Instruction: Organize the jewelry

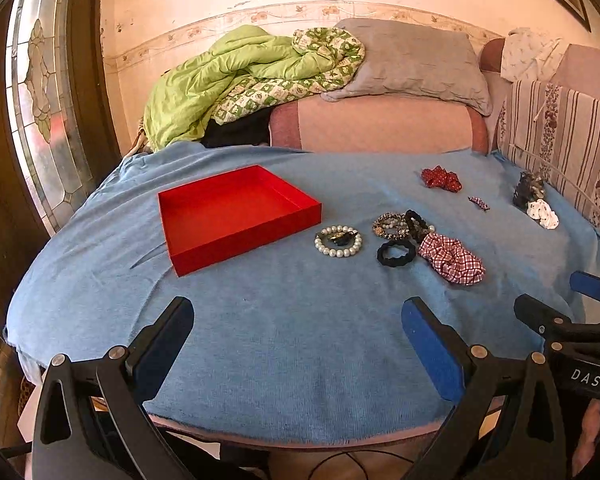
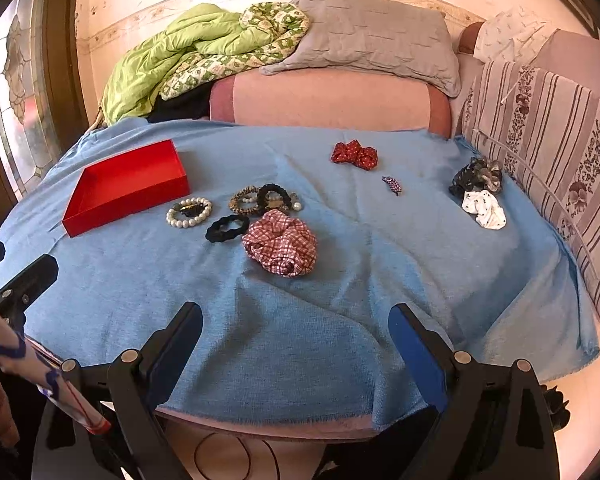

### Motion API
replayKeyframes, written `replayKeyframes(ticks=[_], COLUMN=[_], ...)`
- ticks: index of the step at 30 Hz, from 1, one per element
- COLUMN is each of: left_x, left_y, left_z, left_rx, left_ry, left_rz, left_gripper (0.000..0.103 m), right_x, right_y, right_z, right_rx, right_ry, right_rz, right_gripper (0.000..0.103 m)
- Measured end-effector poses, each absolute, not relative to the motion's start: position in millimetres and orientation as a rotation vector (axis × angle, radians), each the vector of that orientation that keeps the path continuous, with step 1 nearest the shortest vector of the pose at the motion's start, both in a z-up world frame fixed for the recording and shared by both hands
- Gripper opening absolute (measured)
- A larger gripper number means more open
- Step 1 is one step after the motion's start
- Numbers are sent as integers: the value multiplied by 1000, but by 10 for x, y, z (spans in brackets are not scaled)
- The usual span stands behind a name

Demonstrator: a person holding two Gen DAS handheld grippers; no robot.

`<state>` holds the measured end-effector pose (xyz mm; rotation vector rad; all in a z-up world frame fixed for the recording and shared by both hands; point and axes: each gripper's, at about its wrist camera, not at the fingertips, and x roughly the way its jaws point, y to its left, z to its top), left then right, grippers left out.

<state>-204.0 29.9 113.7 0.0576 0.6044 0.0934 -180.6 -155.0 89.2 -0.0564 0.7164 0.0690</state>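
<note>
While both tools gape: red tray [image 1: 236,216] corner-on, long axis diagonal.

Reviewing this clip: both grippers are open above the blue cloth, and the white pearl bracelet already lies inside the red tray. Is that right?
Not quite. The white pearl bracelet lies on the blue cloth just beside the red tray, not inside it; the tray holds nothing, as the left wrist view shows. The rest holds: the left gripper and right gripper are open above the cloth.

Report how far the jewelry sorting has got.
Nothing done: the red shallow box holds nothing. Nothing in hand: left gripper and right gripper are both open. Left: white pearl bracelet, black scrunchie, checked red scrunchie and the rest on the blue cloth.
</note>
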Motion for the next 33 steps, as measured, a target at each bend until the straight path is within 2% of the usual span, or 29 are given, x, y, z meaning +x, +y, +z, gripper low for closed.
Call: replayKeyframes(ticks=[33], left_x=[-1912], left_y=[375], left_z=[919], left_rx=[39], left_ry=[668], left_rz=[71], left_gripper=[103], right_x=[-1691], right_y=[-1537], right_z=[741], right_rx=[-60], right_ry=[768], right_rz=[66], right_gripper=[96])
